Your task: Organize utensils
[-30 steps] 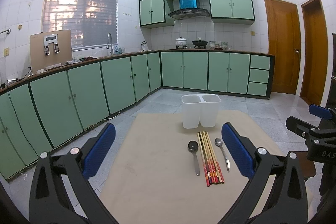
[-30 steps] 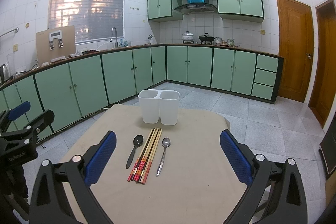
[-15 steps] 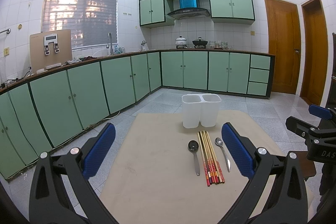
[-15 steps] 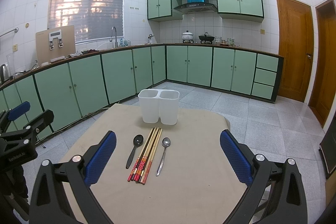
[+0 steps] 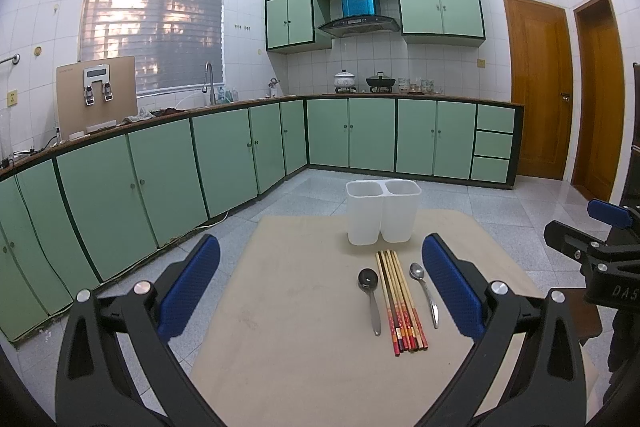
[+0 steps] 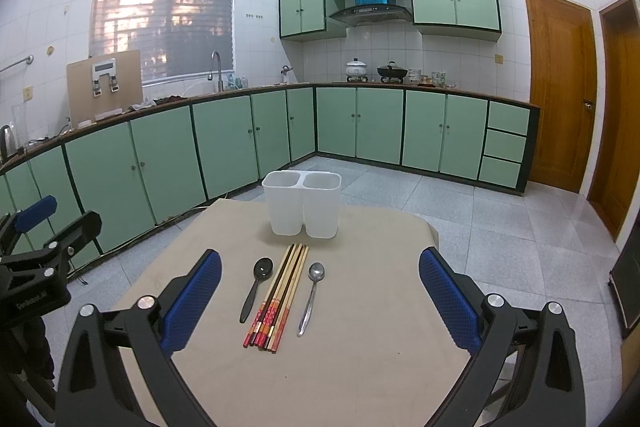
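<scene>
On the beige table (image 5: 304, 327) (image 6: 360, 367) a bundle of several chopsticks (image 5: 400, 301) (image 6: 280, 295) lies between a black spoon (image 5: 370, 295) (image 6: 256, 285) on the left and a silver spoon (image 5: 425, 289) (image 6: 311, 293) on the right. Behind them stands a white two-compartment holder (image 5: 382, 211) (image 6: 303, 203), both compartments empty. My left gripper (image 5: 320, 283) hangs open above the table's near left part, with nothing between its fingers. My right gripper (image 6: 320, 285) is open too, held over the utensils from nearer the camera, holding nothing.
Green cabinets (image 5: 224, 155) and a counter run along the left and back walls. Wooden doors (image 6: 560, 87) stand at the right. Grey tiled floor (image 6: 520, 227) surrounds the table. A dark object (image 6: 626, 287) leans at the far right.
</scene>
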Motion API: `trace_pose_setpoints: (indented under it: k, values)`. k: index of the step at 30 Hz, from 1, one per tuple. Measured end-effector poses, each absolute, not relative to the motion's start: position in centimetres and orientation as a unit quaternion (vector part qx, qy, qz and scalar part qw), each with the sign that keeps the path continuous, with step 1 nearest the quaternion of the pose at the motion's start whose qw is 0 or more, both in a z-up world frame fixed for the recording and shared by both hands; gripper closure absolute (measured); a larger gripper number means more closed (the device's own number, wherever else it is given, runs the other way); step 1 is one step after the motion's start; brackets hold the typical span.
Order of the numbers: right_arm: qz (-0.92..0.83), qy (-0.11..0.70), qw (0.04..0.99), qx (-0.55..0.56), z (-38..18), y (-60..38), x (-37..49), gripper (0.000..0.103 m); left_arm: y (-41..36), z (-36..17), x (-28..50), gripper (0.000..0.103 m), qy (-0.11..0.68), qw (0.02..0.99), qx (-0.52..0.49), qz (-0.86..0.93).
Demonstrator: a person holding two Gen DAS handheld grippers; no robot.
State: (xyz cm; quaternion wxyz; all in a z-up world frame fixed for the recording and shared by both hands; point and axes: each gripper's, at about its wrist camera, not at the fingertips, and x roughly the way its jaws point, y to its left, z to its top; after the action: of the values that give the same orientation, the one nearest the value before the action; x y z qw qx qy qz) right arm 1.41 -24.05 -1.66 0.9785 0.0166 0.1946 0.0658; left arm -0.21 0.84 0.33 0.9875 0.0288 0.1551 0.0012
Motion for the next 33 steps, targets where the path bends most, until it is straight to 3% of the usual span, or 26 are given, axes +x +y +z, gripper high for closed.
trace_pose_setpoints:
  k: [33]
  values:
    - [0.065, 0.197, 0.978, 0.017, -2.19, -24.29, 1.72, 0.006, 0.56, 0.17, 0.58, 0.005, 0.162, 0.986, 0.026, 0.002]
